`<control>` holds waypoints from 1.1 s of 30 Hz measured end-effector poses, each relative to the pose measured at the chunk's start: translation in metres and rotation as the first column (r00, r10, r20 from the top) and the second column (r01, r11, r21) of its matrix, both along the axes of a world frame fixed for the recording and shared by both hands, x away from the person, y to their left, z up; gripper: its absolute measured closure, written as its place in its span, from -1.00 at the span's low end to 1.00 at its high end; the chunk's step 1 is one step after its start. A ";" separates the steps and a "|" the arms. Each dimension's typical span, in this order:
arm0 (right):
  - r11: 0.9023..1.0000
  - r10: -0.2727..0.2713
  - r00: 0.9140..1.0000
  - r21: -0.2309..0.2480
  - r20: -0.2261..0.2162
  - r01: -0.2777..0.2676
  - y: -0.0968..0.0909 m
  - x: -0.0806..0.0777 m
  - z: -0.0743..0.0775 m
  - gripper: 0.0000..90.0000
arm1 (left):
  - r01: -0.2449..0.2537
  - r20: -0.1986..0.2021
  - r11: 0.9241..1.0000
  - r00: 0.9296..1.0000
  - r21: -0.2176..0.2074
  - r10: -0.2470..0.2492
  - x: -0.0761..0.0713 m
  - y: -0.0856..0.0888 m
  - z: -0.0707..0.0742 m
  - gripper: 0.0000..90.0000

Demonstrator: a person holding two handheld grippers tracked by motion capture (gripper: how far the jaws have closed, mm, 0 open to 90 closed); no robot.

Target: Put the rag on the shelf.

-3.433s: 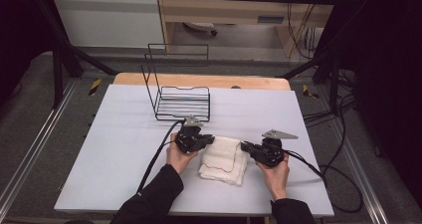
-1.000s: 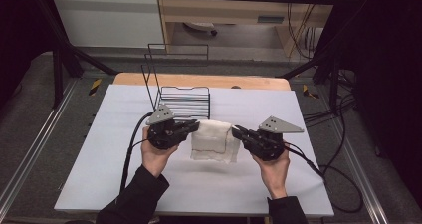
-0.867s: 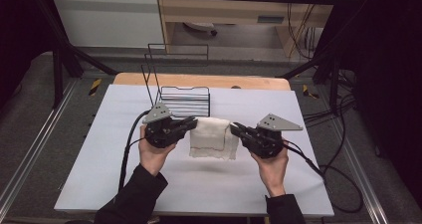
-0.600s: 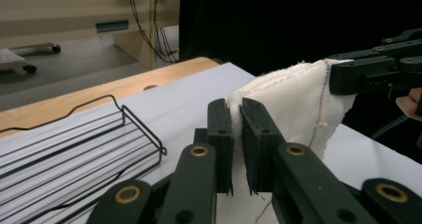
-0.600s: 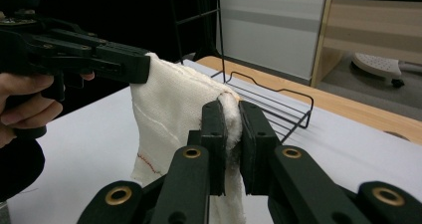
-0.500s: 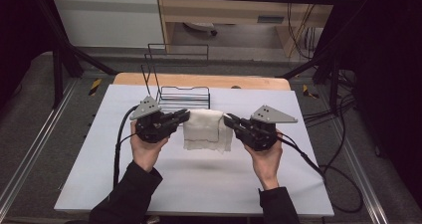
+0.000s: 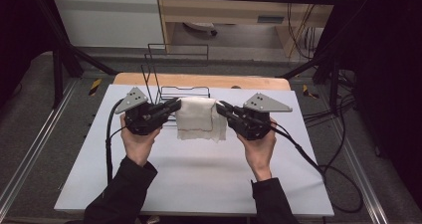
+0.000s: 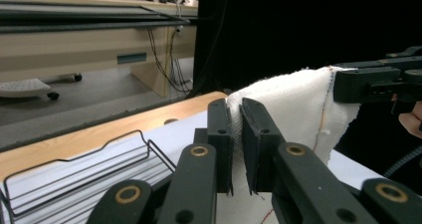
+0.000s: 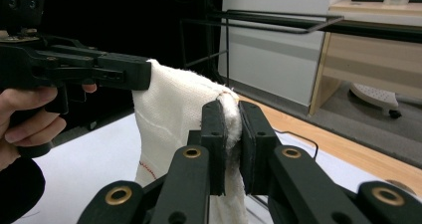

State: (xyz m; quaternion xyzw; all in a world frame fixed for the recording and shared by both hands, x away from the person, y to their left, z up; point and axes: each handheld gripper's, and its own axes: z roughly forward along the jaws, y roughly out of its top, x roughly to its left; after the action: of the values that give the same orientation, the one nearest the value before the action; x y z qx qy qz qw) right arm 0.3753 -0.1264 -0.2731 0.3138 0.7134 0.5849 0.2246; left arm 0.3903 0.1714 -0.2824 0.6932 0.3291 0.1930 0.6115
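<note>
Hanging in the air over the far middle of the white table [image 7: 199, 179], a folded white cloth [image 7: 200, 118], stretched between two grippers and drooping below them, red stitching running along its edges. Gripping its left top corner, the left gripper [image 7: 171, 106], jaws pressed nearly together with a thick fold of the fabric squeezed between them. Pinching the opposite top corner, the right gripper [image 7: 222, 108], jaws likewise closed down on a bunched edge of the cloth. Pointing inward toward each other from either side, both grippers, each carrying a grey three-cornered plate on top and trailing a black cable. Wrapping each handle from below, the left hand [image 7: 137, 144] and right hand [image 7: 259, 149], dark sleeves reaching in from the near edge. Standing just behind the cloth on the table's far part, a black wire rack [image 7: 169, 74], its tall back frame rising upright. Lying beyond the white surface, a strip of wooden tabletop [image 7: 199, 80].
</note>
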 end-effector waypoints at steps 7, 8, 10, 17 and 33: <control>1.000 0.000 1.000 0.015 0.026 0.000 0.009 0.006 0.010 0.83 | -0.022 0.020 0.999 1.000 -0.032 0.022 0.004 0.008 0.011 0.84; 1.000 -0.001 1.000 0.018 0.030 0.000 0.010 0.007 0.011 0.83 | -0.025 0.023 0.999 0.999 -0.036 0.026 0.004 0.009 0.013 0.84; 1.000 -0.001 0.999 0.024 0.033 0.000 0.013 0.009 0.014 0.83 | -0.031 0.032 0.999 0.999 -0.042 0.032 0.005 0.012 0.016 0.84; 0.999 -0.004 0.998 0.032 0.060 0.002 0.021 0.014 0.024 0.83 | -0.050 0.054 0.997 0.997 -0.059 0.053 0.008 0.018 0.023 0.84; 0.999 -0.021 0.994 0.038 0.107 0.017 0.037 0.029 0.048 0.84 | -0.083 0.083 0.992 0.992 -0.093 0.091 0.018 0.029 0.045 0.84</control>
State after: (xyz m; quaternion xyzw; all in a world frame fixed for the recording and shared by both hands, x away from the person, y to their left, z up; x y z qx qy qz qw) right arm 0.4043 -0.0895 -0.2254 0.2928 0.6863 0.6119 0.2623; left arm 0.4083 0.2009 -0.2378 0.6411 0.3402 0.2348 0.6466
